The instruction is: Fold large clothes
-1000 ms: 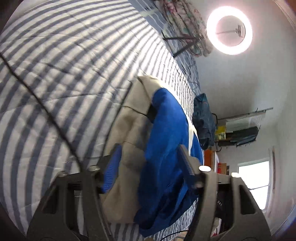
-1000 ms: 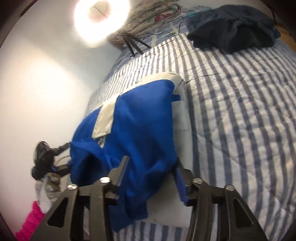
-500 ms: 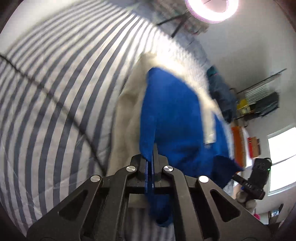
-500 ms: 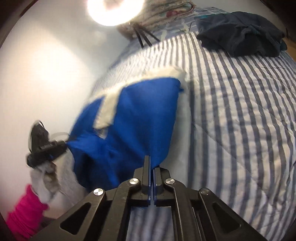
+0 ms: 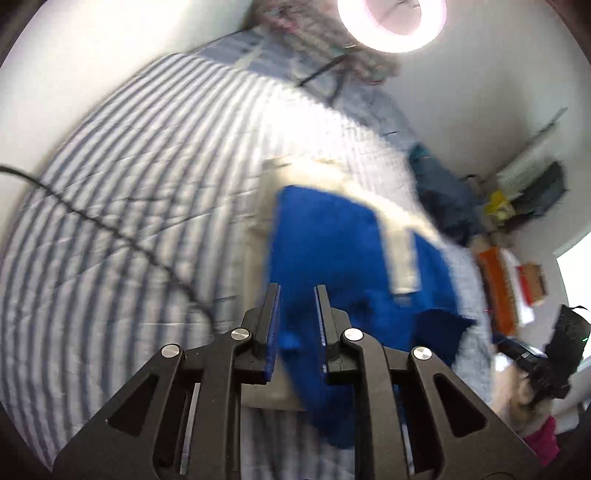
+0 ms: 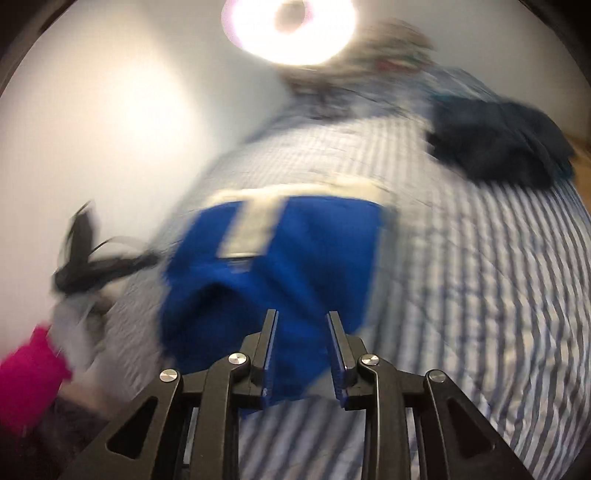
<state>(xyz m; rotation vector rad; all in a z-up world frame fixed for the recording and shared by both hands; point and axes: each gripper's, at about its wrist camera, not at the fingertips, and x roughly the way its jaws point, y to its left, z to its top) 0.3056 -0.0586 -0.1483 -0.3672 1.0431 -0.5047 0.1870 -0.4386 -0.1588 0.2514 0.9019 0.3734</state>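
A blue and cream garment (image 5: 332,254) lies partly folded on the striped bed; it also shows in the right wrist view (image 6: 295,251). My left gripper (image 5: 296,291) is open over the garment's near blue edge, with blue cloth showing between the jaws but not clamped. My right gripper (image 6: 302,319) is open too, its jaws apart over the near blue edge. Both views are blurred. The right gripper also shows at the right edge of the left wrist view (image 5: 554,354), and the left gripper at the left of the right wrist view (image 6: 88,258).
The blue-and-white striped bed cover (image 5: 129,184) (image 6: 480,277) fills most of both views. A dark garment pile (image 6: 498,144) (image 5: 447,195) lies at the bed's far side. A black cable (image 5: 110,229) crosses the cover. A ring light (image 5: 391,22) stands behind, and a shelf with clutter (image 5: 524,188).
Both grippers were shut on the blue cloth half a second ago; now both have opened and let it go. The cameras have swung and the garment lies more spread on the bed.
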